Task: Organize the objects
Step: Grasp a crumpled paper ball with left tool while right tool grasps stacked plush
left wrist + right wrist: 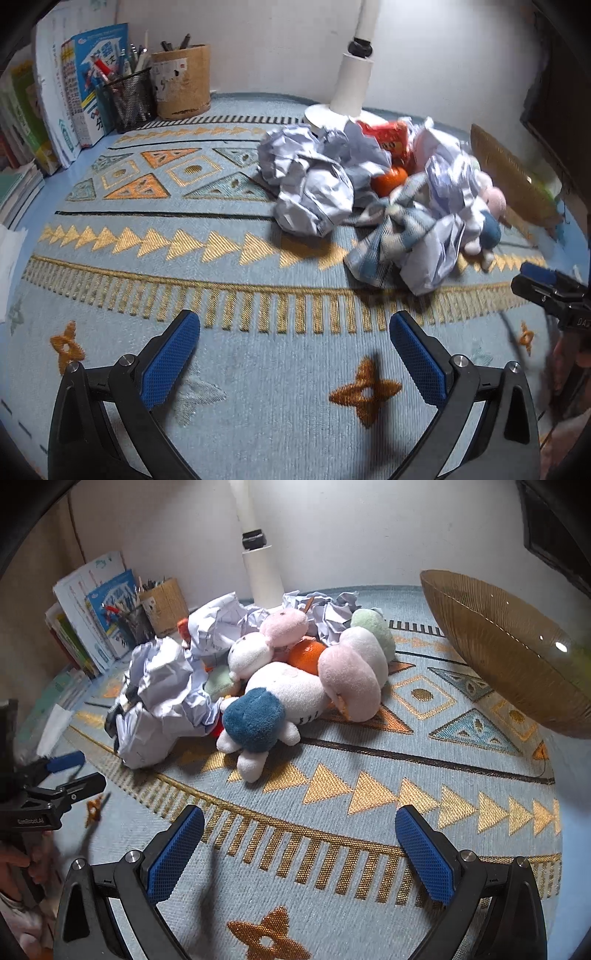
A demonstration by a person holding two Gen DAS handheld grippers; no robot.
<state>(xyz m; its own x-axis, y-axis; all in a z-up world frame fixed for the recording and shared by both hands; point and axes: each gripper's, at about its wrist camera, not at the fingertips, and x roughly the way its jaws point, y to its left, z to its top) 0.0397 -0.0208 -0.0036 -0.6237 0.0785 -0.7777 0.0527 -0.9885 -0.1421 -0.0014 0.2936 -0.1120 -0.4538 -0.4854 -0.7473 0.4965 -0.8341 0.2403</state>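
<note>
A heap lies on the patterned blue mat (221,295): crumpled paper balls (314,199), an orange (389,181), a red snack packet (391,138), a checked cloth (391,236) and plush toys (487,218). The right wrist view shows the plush toys (280,698), the orange (306,655) and the paper (166,686). My left gripper (294,332) is open and empty, short of the heap. My right gripper (300,827) is open and empty, just in front of the toys. Each gripper shows at the edge of the other's view.
A brown ribbed bowl (509,653) stands tilted at the right of the heap. A white lamp base (351,85) stands behind it. Books (85,85), a mesh pen cup (129,96) and a bamboo pen holder (181,81) line the back left.
</note>
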